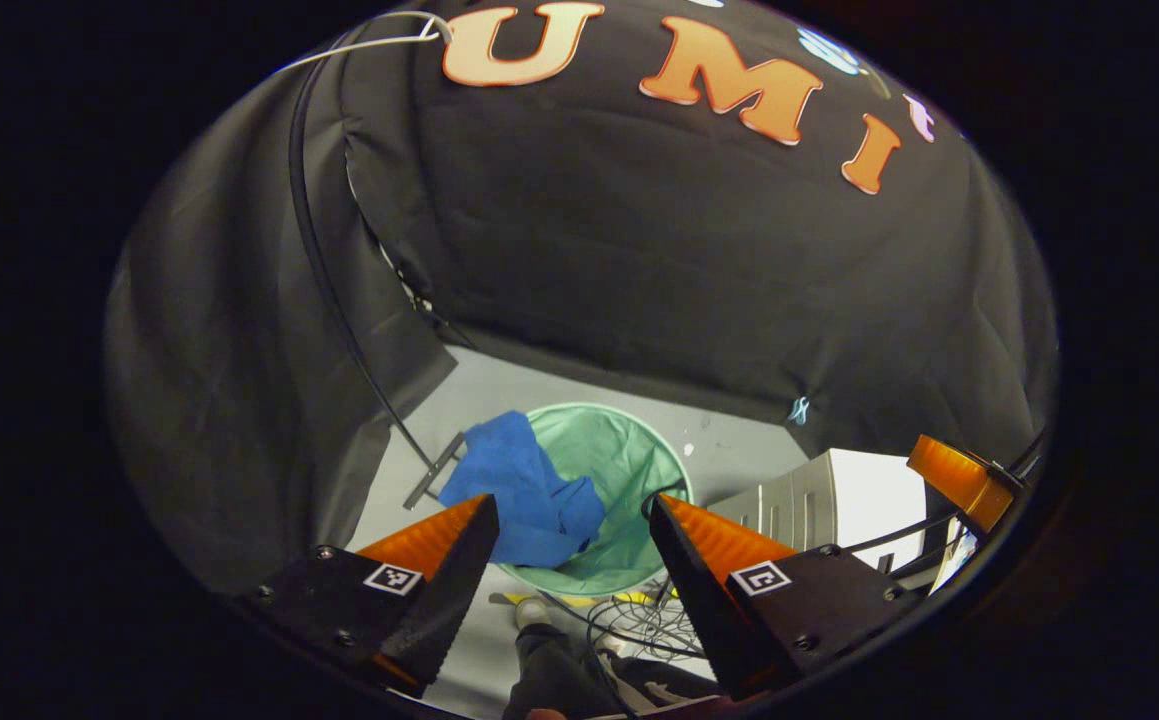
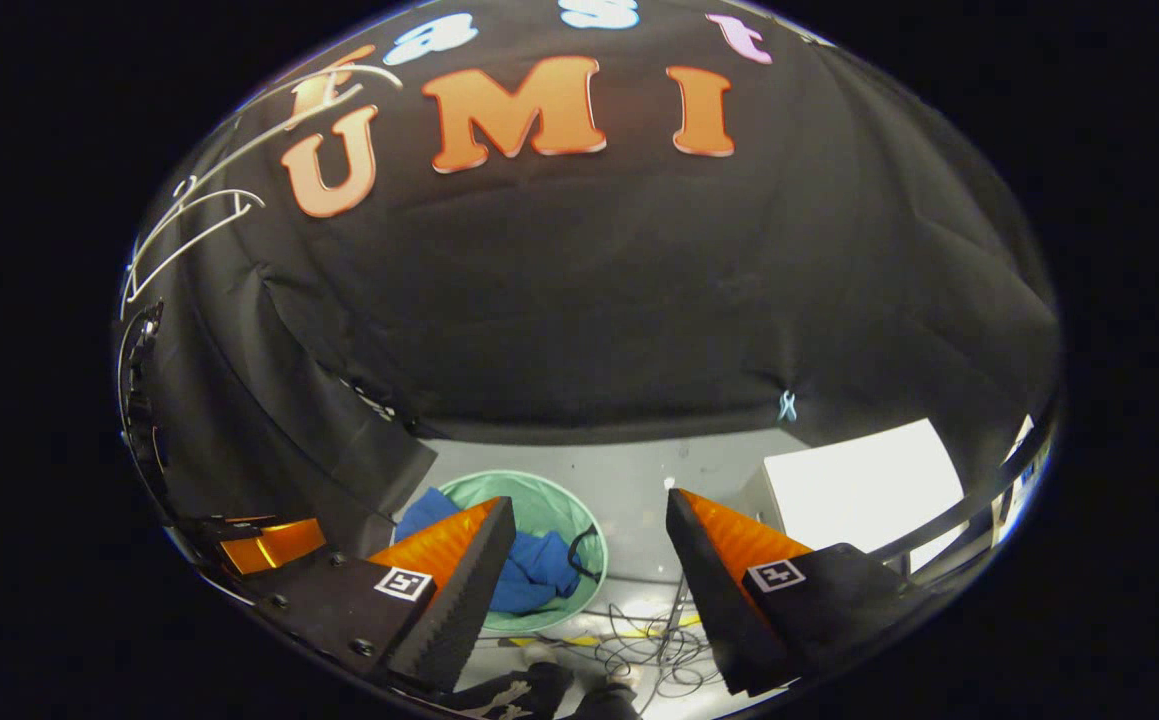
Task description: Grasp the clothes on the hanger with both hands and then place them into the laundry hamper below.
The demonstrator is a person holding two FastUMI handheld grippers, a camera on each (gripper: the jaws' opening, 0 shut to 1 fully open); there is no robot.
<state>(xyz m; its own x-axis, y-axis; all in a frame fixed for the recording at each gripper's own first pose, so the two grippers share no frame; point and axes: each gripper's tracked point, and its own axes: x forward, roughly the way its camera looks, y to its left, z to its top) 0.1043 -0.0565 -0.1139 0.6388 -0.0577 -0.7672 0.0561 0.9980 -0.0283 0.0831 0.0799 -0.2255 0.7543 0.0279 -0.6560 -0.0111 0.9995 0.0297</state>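
The blue garment [image 1: 519, 470] lies in the green mesh laundry hamper [image 1: 629, 460] on the floor, with one part draped over the hamper's left rim. My left gripper [image 1: 571, 500] hangs well above it, open, nothing between its orange fingers. From the right gripper view the same blue garment [image 2: 539, 570] sits inside the hamper [image 2: 549, 495], far below my right gripper [image 2: 589, 500], which is also open and empty. A bare white wire hanger [image 2: 189, 220] hangs at the upper left. The right gripper [image 1: 959, 480] shows at the far right of the left gripper view.
A white box [image 2: 859, 490] stands on the grey floor right of the hamper. Loose cables [image 2: 639, 640] lie on the floor in front of the hamper, near a person's shoe [image 1: 534, 612]. Black cloth walls close the booth behind and to the left.
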